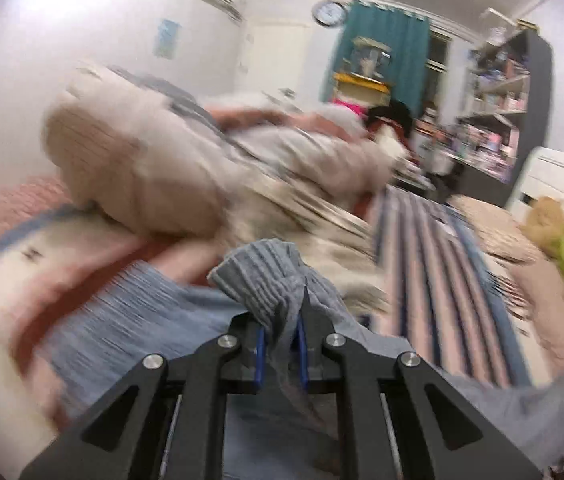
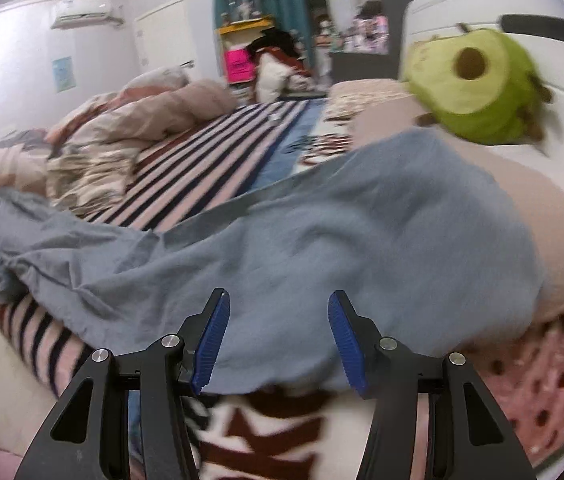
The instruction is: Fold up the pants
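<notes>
While the left gripper (image 1: 282, 334) clamps a bunched edge of the grey-blue fabric pants (image 2: 302, 232), the right gripper (image 2: 278, 338) hangs released above them on the striped bed (image 2: 202, 160).

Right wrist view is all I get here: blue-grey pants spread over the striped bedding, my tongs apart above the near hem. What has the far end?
Observer: The left tongs are shut on a bunched fold of the pants.
Operator: Is cloth really between the pads?
Observer: Yes, the fabric runs down between the blue pads.
Operator: Anything beyond that grip?
Observer: A beige quilt is heaped on the bed behind it.
</notes>
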The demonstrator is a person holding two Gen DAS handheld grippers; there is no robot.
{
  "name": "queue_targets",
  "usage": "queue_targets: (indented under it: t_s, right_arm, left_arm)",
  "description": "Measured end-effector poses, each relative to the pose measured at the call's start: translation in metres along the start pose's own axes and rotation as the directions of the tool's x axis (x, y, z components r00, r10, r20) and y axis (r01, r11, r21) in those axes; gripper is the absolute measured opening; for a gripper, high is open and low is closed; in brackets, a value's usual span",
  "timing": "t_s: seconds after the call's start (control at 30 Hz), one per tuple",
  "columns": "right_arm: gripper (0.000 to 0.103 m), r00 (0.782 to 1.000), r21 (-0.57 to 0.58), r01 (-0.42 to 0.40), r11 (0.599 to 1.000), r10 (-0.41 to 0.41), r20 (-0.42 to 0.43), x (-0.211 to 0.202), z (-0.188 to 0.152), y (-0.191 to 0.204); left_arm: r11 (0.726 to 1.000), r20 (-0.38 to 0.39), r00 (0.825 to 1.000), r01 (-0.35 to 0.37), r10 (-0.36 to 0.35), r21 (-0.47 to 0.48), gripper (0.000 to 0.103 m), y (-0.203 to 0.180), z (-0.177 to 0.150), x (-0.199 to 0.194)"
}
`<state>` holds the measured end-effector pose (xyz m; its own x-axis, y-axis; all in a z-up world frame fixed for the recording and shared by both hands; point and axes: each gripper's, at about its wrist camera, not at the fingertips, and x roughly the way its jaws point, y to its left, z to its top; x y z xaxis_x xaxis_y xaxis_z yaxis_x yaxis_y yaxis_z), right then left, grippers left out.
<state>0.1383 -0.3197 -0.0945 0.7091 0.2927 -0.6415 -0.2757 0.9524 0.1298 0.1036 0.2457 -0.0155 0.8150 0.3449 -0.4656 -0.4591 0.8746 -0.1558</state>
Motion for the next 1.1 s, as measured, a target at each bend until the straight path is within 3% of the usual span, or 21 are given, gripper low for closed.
queue_targets:
  t_s: [0.1,0.2,0.3,0.43,0.6,0.8,0.97,1.1]
  right_arm:
    - [0.047,0.996,-0.015,-0.083,0.996,0.082,-0.037,0.017,0.001,0.02]
    - [0.047,0.992,-0.06,-0.106,0.993,0.102,-0.077,0.039,0.002,0.044]
    - [0.047,0.994,-0.092,-0.072,0.993,0.064,-0.087,0.048,0.003,0.054]
    - [0.052,0.996,-0.057,-0.064,0.996,0.06,-0.073,0.041,0.006,0.048]
    - [0.056,0.989,-0.059,-0.126,0.99,0.121,-0.084,0.043,0.011,0.053]
    - [0.058,0.956,-0.183,-0.281,0.942,0.257,-0.144,0.085,0.037,0.105]
    - [0.059,0.902,-0.286,-0.402,0.87,0.324,-0.283,0.147,0.054,0.148]
    - [0.06,0.917,-0.441,-0.37,0.818,0.247,-0.312,0.18,0.058,0.177]
  left_arm:
    - [0.999,0.005,0.999,-0.046,0.046,-0.011,0.01,0.022,0.012,-0.005]
    - [1.0,-0.006,1.0,0.022,-0.022,0.018,0.01,0.019,0.008,-0.01]
    - [0.994,0.013,0.995,0.101,-0.101,0.043,0.009,0.004,0.007,-0.02]
    - [0.965,0.026,0.97,0.24,-0.244,0.11,0.009,-0.038,0.007,-0.037]
    - [0.936,0.023,0.946,0.318,-0.325,0.148,0.009,-0.074,0.006,-0.048]
    - [0.945,0.031,0.954,0.292,-0.299,0.144,0.009,-0.064,0.0,-0.046]
    - [0.963,0.05,0.967,0.243,-0.25,0.116,0.009,-0.037,-0.003,-0.046]
    - [0.965,0.044,0.969,0.236,-0.243,0.117,0.009,-0.026,-0.009,-0.043]
